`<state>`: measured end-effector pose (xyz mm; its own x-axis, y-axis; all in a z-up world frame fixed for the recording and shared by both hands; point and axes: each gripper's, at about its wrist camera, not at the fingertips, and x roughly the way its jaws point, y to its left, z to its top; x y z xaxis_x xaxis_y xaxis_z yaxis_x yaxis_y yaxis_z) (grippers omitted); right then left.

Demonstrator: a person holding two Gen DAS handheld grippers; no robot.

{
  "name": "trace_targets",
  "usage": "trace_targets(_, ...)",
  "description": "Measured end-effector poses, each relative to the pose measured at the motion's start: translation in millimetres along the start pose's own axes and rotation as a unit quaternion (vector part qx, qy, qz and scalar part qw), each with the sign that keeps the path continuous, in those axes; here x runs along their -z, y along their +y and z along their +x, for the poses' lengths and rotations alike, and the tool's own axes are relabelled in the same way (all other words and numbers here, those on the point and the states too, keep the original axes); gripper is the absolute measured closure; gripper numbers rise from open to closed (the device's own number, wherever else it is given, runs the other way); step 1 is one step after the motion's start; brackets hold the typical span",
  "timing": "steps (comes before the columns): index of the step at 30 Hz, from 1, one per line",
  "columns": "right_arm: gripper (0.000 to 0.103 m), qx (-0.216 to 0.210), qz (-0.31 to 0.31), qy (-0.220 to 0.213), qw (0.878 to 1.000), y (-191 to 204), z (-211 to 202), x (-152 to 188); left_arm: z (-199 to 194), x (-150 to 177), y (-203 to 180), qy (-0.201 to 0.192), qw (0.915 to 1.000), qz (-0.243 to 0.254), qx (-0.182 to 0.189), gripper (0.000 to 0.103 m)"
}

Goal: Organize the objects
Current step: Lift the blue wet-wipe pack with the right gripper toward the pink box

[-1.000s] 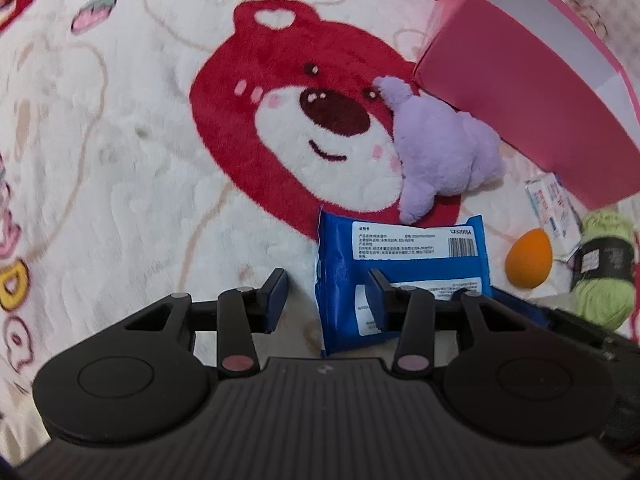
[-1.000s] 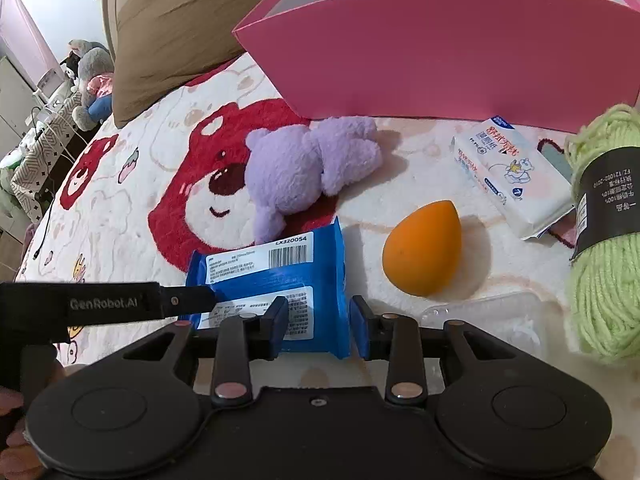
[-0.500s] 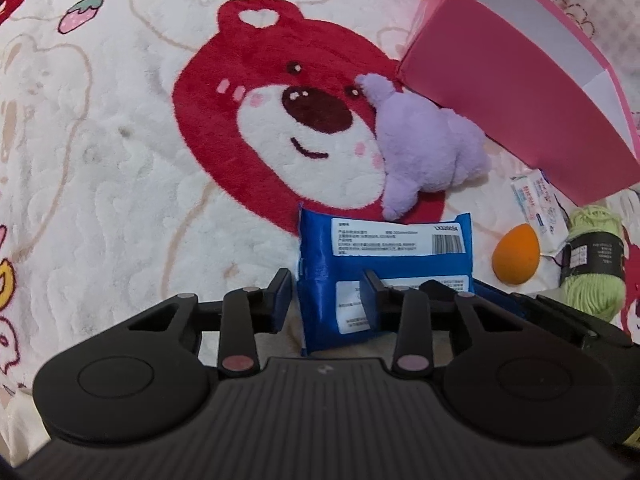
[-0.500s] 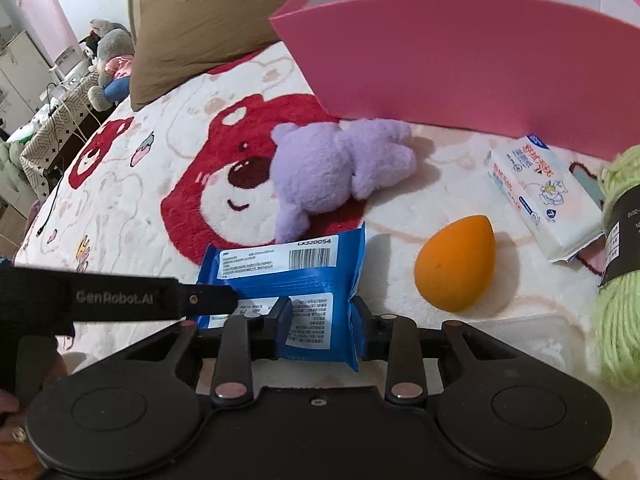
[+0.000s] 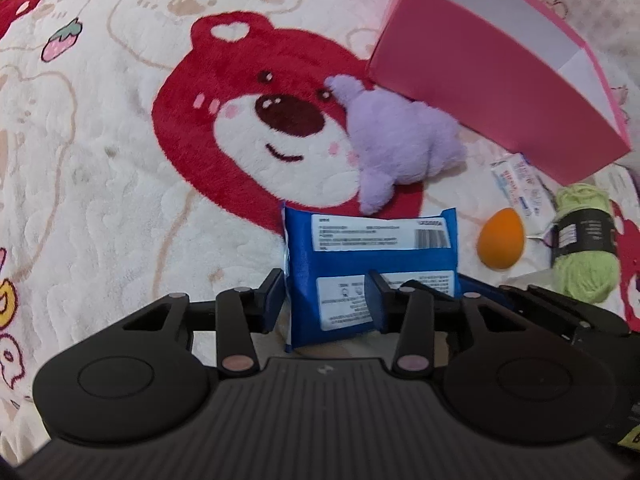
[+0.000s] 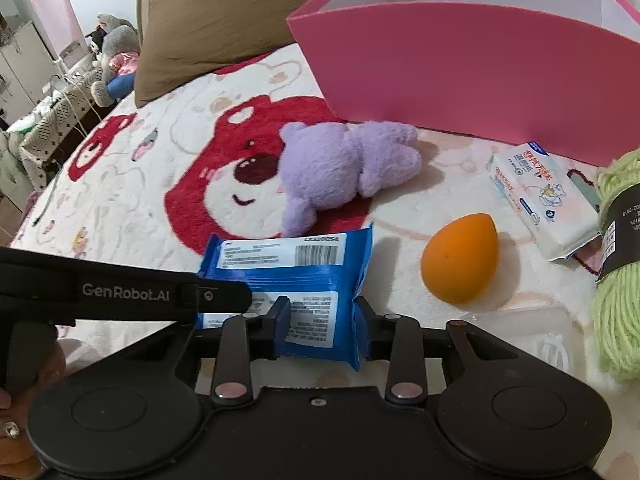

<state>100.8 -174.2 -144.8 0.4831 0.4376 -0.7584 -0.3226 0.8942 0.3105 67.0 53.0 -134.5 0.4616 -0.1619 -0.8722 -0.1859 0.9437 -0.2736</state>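
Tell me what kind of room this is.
Most likely a bedroom, with the work done on a bed: a fleecy bear-print blanket covers the surface, a big brown pillow leans at its head, and stuffed animals sit beside white furniture behind.

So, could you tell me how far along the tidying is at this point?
Nothing visible has been put away yet. In hand: the blue packet sits between both grippers' fingers, left gripper and right gripper. Left on the blanket, outside the pink box: purple plush, orange sponge, tissue pack, green yarn.
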Motion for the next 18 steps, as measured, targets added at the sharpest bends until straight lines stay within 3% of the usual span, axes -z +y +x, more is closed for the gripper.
trace_targets(8, 0.061, -0.007, -0.025, -0.024, 0.999, 11.1, -26.7, 1.4, -24.1, 3.9, -4.6, -0.007, 0.9987, -0.013, 0.050, 0.062)
trace_targets(18, 0.048, -0.002, -0.037, -0.047, 0.998, 17.8, -62.7, -6.4, -64.7, -0.3, -18.0, -0.060, 0.9940, 0.015, 0.090, 0.062)
